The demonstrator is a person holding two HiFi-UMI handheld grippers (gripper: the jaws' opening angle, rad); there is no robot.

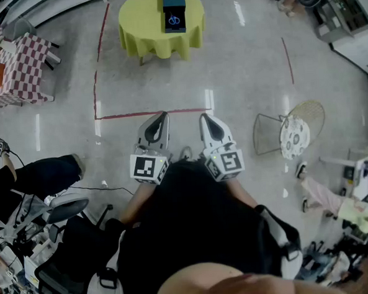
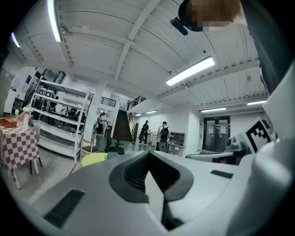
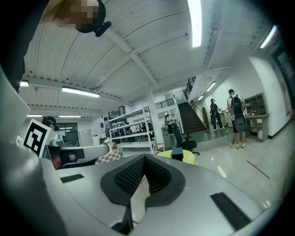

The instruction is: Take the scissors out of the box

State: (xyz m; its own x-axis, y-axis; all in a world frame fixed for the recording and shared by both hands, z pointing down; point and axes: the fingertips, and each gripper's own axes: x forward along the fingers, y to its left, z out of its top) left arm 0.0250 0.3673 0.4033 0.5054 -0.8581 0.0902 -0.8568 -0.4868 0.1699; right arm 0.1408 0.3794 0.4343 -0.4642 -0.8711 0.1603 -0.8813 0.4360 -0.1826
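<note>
In its own view the left gripper (image 2: 148,154) has its jaws closed tip to tip with nothing between them. The right gripper (image 3: 144,156) is the same, closed and empty. In the head view they sit side by side at the frame's centre, close against the person's chest. Left gripper (image 1: 161,115) and right gripper (image 1: 205,117) both point toward the top of the frame, held about level, the right one perhaps dipping a little.

The scissors (image 1: 174,19) lie straight ahead, at top centre, well apart from both grippers across bare floor (image 1: 247,65) and a red tape line (image 1: 151,113). They show only as blue handle loops at the lower end of the dark box (image 1: 174,2), which stands on the yellow table (image 1: 146,34). The box's long side runs up and down the frame, in line with the jaws. Which way the blades point is too small to tell.

The box falls almost midway between the two tips, so neither hand looks clearly nearer. The coming move is probably a walk up to the table, with the jaws opening only once the box is within reach
</note>
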